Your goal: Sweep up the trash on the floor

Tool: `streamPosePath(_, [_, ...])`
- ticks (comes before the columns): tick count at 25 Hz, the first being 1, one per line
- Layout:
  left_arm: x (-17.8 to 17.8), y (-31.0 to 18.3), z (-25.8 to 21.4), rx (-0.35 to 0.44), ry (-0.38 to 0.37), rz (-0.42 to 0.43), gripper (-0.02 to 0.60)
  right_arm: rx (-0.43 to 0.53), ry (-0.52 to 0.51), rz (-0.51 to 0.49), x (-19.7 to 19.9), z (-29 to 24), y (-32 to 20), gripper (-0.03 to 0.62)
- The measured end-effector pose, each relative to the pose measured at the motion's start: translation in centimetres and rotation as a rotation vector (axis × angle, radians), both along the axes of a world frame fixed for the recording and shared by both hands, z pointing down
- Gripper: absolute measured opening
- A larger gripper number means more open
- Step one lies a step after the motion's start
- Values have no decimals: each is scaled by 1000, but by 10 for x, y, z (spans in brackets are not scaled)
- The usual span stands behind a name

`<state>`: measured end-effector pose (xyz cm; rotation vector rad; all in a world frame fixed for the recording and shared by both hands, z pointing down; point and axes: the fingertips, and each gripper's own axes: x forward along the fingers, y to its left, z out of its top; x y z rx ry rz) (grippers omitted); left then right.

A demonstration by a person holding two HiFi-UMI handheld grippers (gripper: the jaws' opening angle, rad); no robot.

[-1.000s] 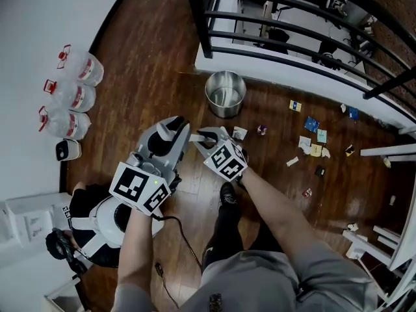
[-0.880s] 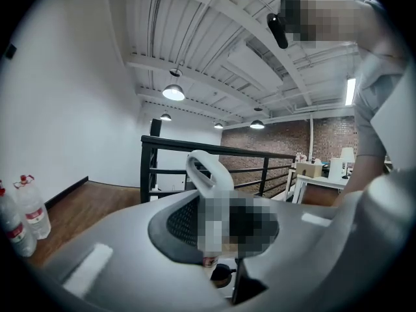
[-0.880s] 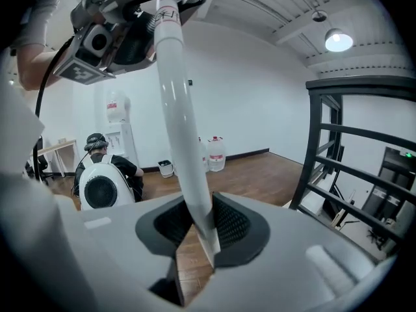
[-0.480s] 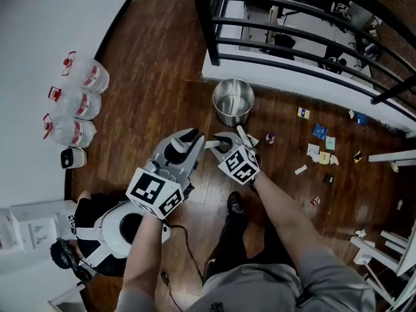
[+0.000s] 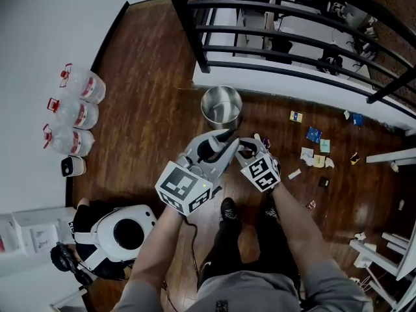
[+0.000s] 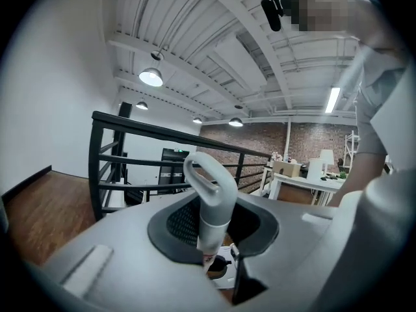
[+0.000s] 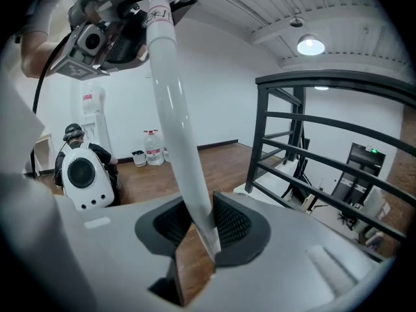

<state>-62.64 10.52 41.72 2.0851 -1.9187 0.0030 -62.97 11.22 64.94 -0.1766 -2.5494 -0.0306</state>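
Left gripper (image 5: 220, 145): I hold it just left of the right gripper (image 5: 247, 148), both over the wood floor (image 5: 149, 77) on the near side of the steel bin (image 5: 221, 106). In the left gripper view the jaws are closed on a pale handle (image 6: 209, 203) that stands upright between the pads, its looped end rising above them. In the right gripper view the jaws are narrowly parted and clamped on the same handle (image 7: 172, 116), which slants from between the pads up and to the left toward the left gripper. The working end of the tool cannot be made out in any view. Trash (image 5: 314, 142): small scraps lie scattered on the floor to the right of the bin, along the foot of the white ledge under the black railing (image 5: 286, 28), well apart from both grippers. Water bottles (image 5: 77, 103) stand by the left wall.
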Motion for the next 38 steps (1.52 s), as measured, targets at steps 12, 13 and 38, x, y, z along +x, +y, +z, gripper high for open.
streamPosePath(12, [124, -120, -1, -17, 9, 199, 69, -16, 34, 202, 128, -2, -119, 84])
streamPosePath(13, [135, -128, 0, -21, 11, 210, 69, -18, 35, 214, 139, -2, -126, 84])
streamPosePath(38, [68, -269, -71, 73, -42, 279, 69, 2, -66, 322, 57, -66, -272, 83])
